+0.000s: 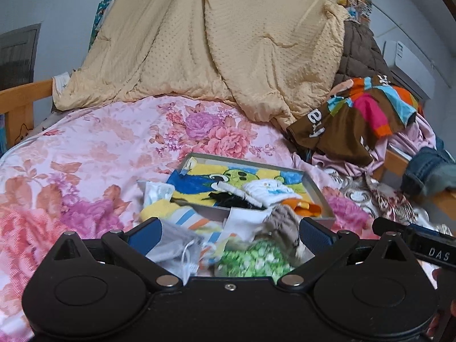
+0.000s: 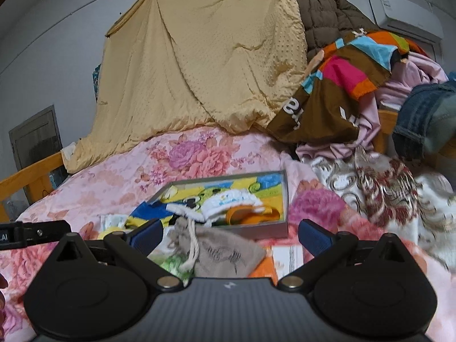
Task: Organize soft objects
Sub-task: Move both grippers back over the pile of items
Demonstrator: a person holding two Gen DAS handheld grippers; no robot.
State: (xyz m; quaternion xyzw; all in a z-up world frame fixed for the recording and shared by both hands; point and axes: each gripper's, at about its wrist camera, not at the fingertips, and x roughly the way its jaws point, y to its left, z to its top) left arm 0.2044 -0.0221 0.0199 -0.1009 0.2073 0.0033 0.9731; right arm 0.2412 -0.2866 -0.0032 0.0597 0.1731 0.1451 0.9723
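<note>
A shallow grey box [image 1: 319,191] [image 2: 285,196] lies on the floral bedsheet, lined with a yellow-blue cartoon towel [image 1: 250,176] and holding a white sock [image 1: 268,188] [image 2: 228,201], a dark item and an orange piece [image 2: 250,213]. Loose soft items lie in front of it: a beige drawstring pouch [image 2: 222,253] [image 1: 285,222], a green-white patterned cloth [image 1: 253,259], a grey mesh bag [image 1: 176,248] and a striped cloth [image 1: 188,216]. My left gripper [image 1: 228,235] is open above this pile. My right gripper [image 2: 228,235] is open over the pouch.
A floral sheet [image 1: 85,156] covers the bed. A yellow quilt [image 1: 213,42] hangs at the back. A heap of clothes [image 1: 364,114] [image 2: 356,85] fills the right side, with jeans [image 2: 421,114] on the wooden bed rail [image 1: 20,99].
</note>
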